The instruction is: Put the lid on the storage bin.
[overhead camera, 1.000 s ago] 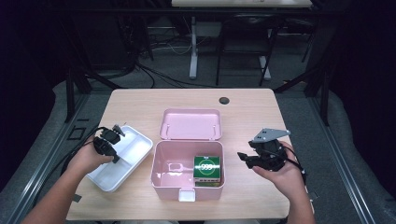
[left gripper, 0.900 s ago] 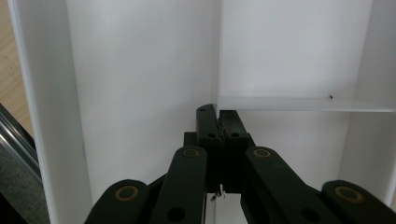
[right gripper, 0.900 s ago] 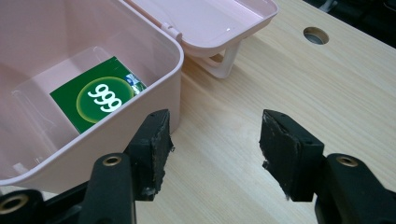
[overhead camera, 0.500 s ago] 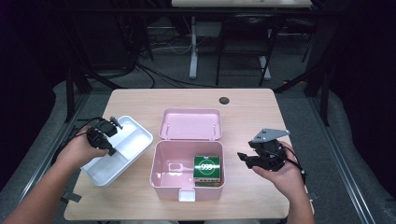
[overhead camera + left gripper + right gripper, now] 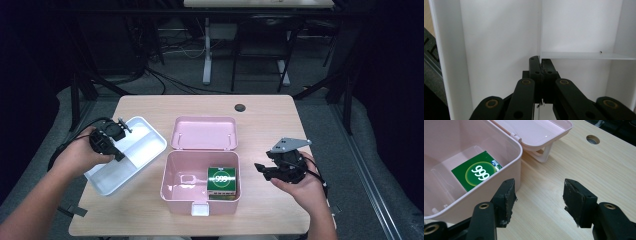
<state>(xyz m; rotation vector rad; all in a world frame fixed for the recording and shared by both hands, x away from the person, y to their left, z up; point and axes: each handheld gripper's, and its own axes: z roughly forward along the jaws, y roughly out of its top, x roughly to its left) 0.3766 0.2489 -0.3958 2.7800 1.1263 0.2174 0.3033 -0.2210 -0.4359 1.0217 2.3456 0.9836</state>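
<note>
My left gripper [image 5: 118, 139] is shut on the thin inner divider [image 5: 584, 55] of a white tray [image 5: 140, 155], which hangs tilted above the table's left side. In the left gripper view the jaws [image 5: 541, 61] pinch that divider edge, with the tray's white walls [image 5: 499, 37] around them. An open pink box [image 5: 172, 192] stands mid-table with its lid [image 5: 204, 132] folded back. Inside lies a green packet marked 999 [image 5: 222, 181]. My right gripper [image 5: 262, 169] hovers open just right of the box [image 5: 461, 205], with nothing between its jaws [image 5: 539, 192].
A round hole [image 5: 240, 107] sits in the wooden tabletop [image 5: 280, 125] near its far edge. The pink lid [image 5: 534, 132] and the green packet [image 5: 477, 171] lie ahead of the right gripper. Dark floor, cables and table legs lie beyond the table.
The left hand has lifted the white tray off the table and carried it up and slightly away. The right hand has stayed put.
</note>
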